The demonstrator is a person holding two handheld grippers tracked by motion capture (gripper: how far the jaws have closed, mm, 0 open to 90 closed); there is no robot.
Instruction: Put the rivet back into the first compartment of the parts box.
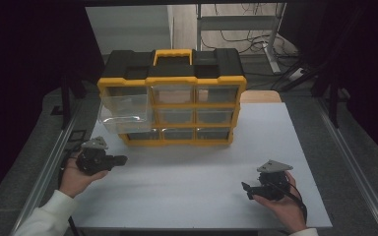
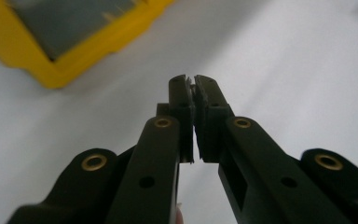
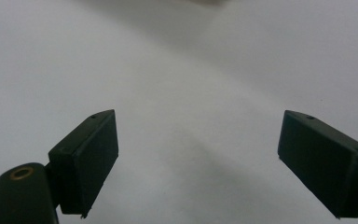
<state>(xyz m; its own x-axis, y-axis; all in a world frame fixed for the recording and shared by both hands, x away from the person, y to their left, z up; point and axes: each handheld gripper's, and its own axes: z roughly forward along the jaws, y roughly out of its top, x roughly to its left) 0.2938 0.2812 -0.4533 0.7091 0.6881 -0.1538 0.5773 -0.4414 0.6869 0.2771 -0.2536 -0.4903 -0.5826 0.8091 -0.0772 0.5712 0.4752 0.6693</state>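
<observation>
Left tool (image 1: 123, 160) clenched empty near the organizer (image 1: 172, 105); right tool (image 1: 246, 189) released over bare table (image 1: 187, 182).

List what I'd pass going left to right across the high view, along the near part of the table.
left hand → left gripper, jaws closed → bare white table → right gripper, jaws open → right hand.

From above my side of the bench (image 1: 187, 196), the high view looks forward and down, taking in the white top and the yellow organizer (image 1: 172, 103) at the far end. The camera on my left tongs (image 2: 194, 81) looks close along its jaws, sharing the organizer's yellow corner (image 2: 51, 74). The one on my right tongs (image 3: 198, 140) faces bare bench, very near.
</observation>
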